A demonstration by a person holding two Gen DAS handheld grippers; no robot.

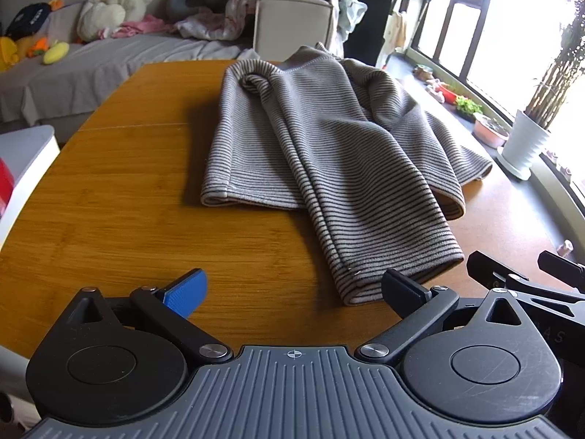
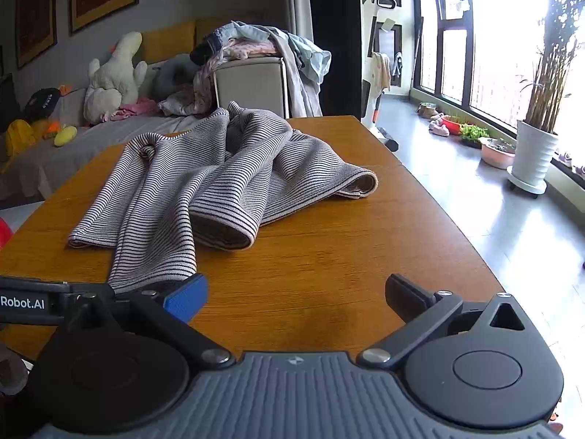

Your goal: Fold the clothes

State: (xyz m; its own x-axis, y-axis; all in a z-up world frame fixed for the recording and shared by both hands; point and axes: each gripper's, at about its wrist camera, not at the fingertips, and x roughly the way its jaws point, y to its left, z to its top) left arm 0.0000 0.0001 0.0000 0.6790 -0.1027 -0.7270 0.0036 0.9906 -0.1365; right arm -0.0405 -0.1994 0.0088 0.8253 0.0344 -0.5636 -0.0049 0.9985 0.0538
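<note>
A: Where is the garment?

B: The grey-and-black striped knit garment (image 1: 329, 139) lies crumpled on the orange-brown wooden table (image 1: 120, 201); it is only partly folded, with one long striped section running toward the near edge and an open hem curling up on the window side.

A: And the left gripper (image 1: 292, 289)?

B: Its jaws stand wide apart over bare wood, clamping nothing; its black finger (image 1: 402, 291) sits just beside the near end of the long section, though I cannot tell whether they touch; its blue-padded finger (image 1: 186, 292) is clear of the cloth.

A: The right gripper (image 2: 296, 296)?

B: Also spread apart and empty, low over the table; the garment's near end (image 2: 153, 267) lies just beyond its blue pad (image 2: 186, 298).

A: Anything behind?

B: A grey-covered sofa (image 1: 91, 69) with a white plush toy (image 1: 113, 0); a white ribbed plant pot (image 2: 533, 153) stands on the floor by the window.
</note>
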